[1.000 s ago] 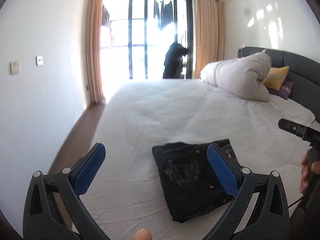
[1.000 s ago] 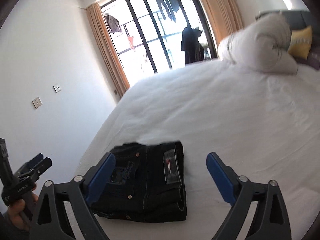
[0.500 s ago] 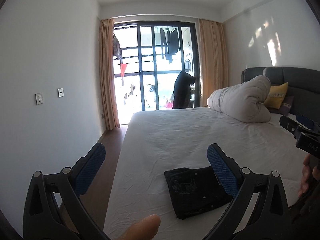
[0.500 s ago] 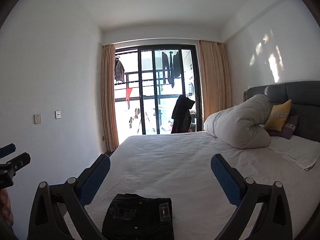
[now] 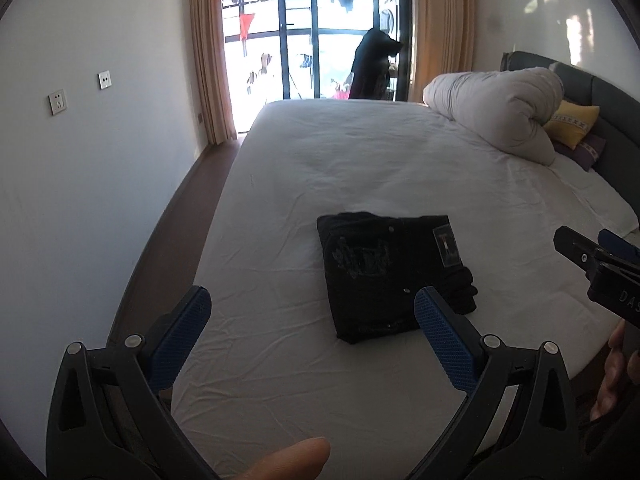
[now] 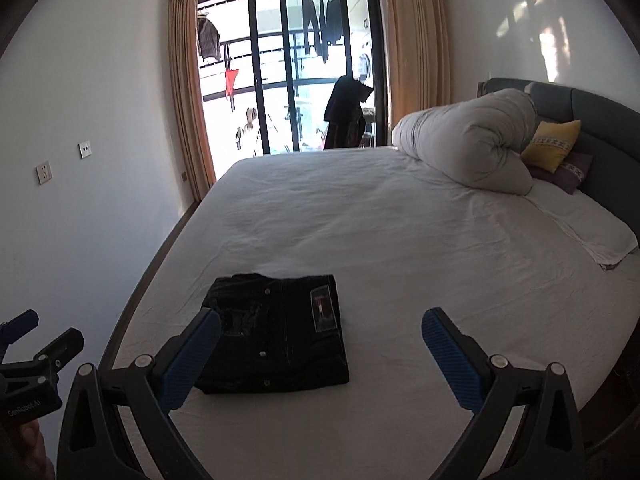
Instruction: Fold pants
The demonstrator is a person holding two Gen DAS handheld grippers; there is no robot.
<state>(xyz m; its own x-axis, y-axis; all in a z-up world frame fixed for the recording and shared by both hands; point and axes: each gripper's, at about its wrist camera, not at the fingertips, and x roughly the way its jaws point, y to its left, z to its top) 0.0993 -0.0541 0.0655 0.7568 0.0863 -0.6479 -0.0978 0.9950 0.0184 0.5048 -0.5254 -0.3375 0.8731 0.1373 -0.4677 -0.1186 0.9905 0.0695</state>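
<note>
The black pants [image 5: 388,272] lie folded into a compact rectangle on the white bed sheet [image 5: 360,168], waistband label facing up. In the right wrist view the same folded pants [image 6: 276,332] rest near the bed's front left edge. My left gripper [image 5: 312,320] hovers open above the bed, short of the pants, nothing between its blue pads. My right gripper [image 6: 320,340] is open too, held back from the pants, its left pad overlapping their left edge in view. Neither gripper touches the fabric.
A rolled grey duvet [image 6: 468,144], a yellow pillow [image 6: 554,144] and a dark headboard [image 6: 600,120] sit at the far right. A white wall [image 5: 80,140] and strip of dark floor [image 5: 160,240] run along the left. Glass balcony doors [image 6: 312,76] stand behind the bed.
Both grippers tilted up toward the room half a second ago and now point back down at the bed. The folded pants have stayed in place.
</note>
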